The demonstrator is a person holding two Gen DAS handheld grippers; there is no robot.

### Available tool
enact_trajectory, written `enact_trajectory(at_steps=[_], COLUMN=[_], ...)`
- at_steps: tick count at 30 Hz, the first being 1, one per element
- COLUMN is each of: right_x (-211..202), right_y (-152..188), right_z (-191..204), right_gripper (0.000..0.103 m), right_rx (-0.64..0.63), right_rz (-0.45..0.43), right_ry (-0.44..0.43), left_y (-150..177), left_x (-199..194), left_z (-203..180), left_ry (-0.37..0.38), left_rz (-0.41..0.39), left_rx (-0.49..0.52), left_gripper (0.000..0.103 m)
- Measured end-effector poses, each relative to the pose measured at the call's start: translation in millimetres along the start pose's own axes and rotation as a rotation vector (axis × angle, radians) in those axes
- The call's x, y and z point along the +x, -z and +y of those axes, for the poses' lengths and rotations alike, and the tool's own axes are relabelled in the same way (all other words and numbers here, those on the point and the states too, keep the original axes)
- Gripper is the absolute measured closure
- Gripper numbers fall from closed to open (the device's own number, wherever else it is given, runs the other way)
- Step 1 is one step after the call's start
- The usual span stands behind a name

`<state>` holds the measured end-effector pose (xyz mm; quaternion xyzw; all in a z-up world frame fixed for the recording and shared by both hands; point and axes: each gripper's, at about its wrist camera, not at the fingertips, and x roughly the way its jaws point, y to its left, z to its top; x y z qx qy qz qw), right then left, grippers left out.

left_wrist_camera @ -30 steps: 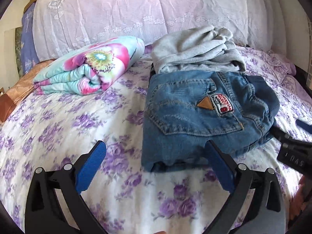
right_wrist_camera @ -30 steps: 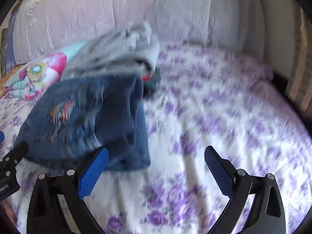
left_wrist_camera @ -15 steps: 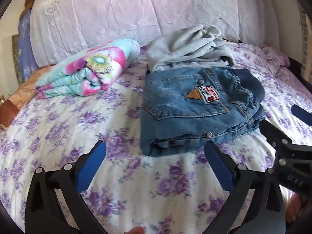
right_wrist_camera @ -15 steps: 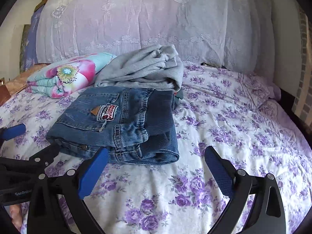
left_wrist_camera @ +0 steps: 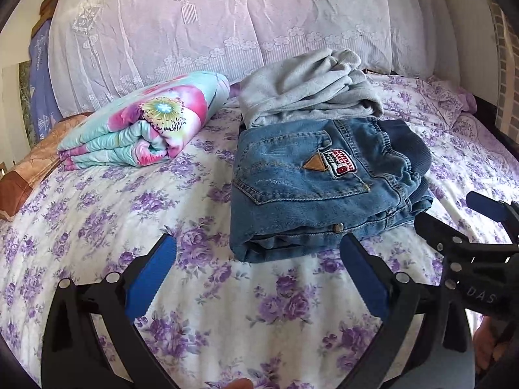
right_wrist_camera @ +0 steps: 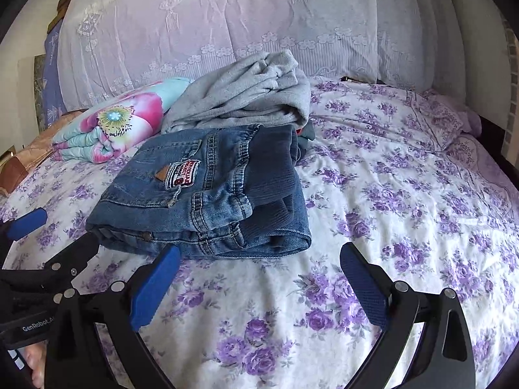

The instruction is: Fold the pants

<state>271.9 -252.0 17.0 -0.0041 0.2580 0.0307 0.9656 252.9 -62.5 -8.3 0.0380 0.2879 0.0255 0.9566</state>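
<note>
Blue denim pants point(left_wrist_camera: 308, 188) point(right_wrist_camera: 207, 201) lie folded into a compact rectangle on the purple-flowered bed sheet point(left_wrist_camera: 113, 214) point(right_wrist_camera: 405, 194), back pocket and patch facing up. My left gripper point(left_wrist_camera: 256, 278) is open, just short of the pants' near edge, holding nothing. My right gripper point(right_wrist_camera: 259, 285) is also open and empty, in front of the pants' near right corner. Each gripper shows at the side of the other's view.
Grey folded clothing point(left_wrist_camera: 308, 90) point(right_wrist_camera: 246, 94) sits directly behind the pants. A rolled floral blanket point(left_wrist_camera: 142, 123) point(right_wrist_camera: 113, 126) lies to the left. A lace-covered pillow point(left_wrist_camera: 227, 19) backs the bed. Open sheet stretches to the right point(right_wrist_camera: 421, 168).
Both grippers have drawn back from the folded pants, which now rest untouched on the sheet. The right view has swung left and steadied.
</note>
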Motion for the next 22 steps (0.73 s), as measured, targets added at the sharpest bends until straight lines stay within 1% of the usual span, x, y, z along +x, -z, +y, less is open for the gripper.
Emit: enact_trajectory(at_steps=[6,9,11,14,17,22], right_x=[0.2,1.0,1.2,1.2,1.3,1.2], right_y=[0.5,0.3,0.2,0.2,0.3,0.4], right_z=[1.7,2.1,2.1,2.1,2.3,2.3], right_gripper=[0.003,0.003,0.003,0.003,0.003,0.003], right_rx=[-0.012,-0.014,-0.015,-0.015,-0.015,-0.013], right_rz=[0.004,0.007,0.007,0.006,0.008,0.008], right_ry=[0.002,0.001,0.001,0.001,0.001,0.004], left_y=[-0.1,0.3,0.6,0.5,0.6,-0.2], left_x=[4.1,5.3,4.5,4.3,4.6,3.3], left_z=[3.3,7.2,9.8,8.3,3.0,3.7], left_ry=[-0.002,0.023,0.023,0.020,-0.017,0.002], left_rz=[0.019,0.018,0.011,0.011,0.009,0.002], left_rx=[-0.016,-0.038,-0.053,-0.041,-0.013,-0.011], left_gripper=[0.005,0.005,0.005,0.005,0.005,0.005])
